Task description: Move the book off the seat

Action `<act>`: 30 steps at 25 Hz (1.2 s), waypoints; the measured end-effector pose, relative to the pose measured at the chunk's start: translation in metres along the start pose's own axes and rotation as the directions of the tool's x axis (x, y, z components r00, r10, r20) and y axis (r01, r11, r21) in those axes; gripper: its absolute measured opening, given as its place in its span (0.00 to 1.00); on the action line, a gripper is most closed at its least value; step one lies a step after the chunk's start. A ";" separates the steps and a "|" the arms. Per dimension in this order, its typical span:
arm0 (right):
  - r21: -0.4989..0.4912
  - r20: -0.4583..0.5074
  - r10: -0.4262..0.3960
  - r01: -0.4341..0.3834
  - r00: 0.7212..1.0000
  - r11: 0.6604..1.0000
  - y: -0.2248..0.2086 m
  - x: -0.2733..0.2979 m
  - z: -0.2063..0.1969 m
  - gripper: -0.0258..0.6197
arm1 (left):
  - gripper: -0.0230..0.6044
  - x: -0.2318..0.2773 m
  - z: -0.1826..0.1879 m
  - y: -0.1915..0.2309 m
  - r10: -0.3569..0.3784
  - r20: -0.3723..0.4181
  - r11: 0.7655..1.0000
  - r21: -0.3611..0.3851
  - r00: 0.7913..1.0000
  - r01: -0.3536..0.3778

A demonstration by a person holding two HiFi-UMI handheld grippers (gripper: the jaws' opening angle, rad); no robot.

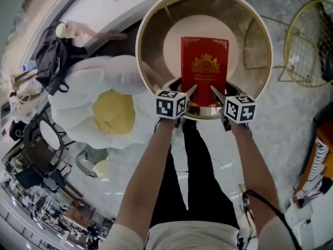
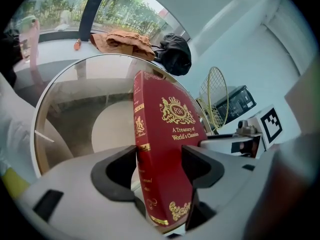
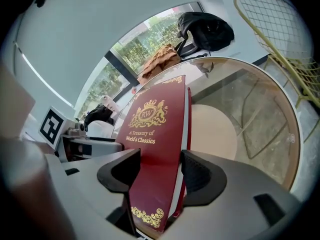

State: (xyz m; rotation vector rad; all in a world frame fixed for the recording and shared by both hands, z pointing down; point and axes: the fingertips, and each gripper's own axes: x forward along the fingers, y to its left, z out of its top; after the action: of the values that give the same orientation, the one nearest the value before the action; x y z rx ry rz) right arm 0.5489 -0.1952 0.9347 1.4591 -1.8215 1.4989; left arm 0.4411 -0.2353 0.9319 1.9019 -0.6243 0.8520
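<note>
I wear a pale cream short-sleeved top (image 1: 177,238) and black trousers (image 1: 197,171). A thin black cable (image 1: 270,204) trails by my right forearm. My left hand-held gripper (image 1: 183,91) and right hand-held gripper (image 1: 218,94) have light grey bodies, black pads (image 2: 117,171) and a white cube (image 1: 170,104) printed with black square markers.

Red book (image 2: 169,134) tight in the left gripper (image 2: 159,159)
</note>
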 end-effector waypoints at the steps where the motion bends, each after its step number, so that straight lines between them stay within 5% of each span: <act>1: 0.001 -0.001 -0.002 0.002 1.000 1.000 0.000 0.000 0.001 0.46 | 0.47 0.001 0.001 -0.001 0.001 -0.004 1.000 0.005 1.000 -0.001; 9: 0.027 0.039 -0.017 0.016 0.999 1.000 0.001 -0.020 0.011 0.46 | 0.49 -0.042 0.005 0.015 0.137 0.032 0.989 0.055 0.990 -0.138; 21: -0.142 0.140 0.044 -0.023 0.989 0.990 0.096 -0.128 0.044 0.30 | 0.24 -0.177 0.039 -0.063 0.058 0.167 0.979 0.182 0.984 -0.088; 30: -0.112 0.283 0.015 0.018 0.959 0.994 0.171 -0.216 0.049 0.16 | 0.08 -0.283 0.037 -0.112 -0.034 0.261 0.965 0.259 0.965 -0.036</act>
State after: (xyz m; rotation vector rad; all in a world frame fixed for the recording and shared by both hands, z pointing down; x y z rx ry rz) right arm 0.5028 -0.1531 0.6612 1.6887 -2.0300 1.2109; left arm 0.3538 -0.1989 0.6400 2.2808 -0.6987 0.7139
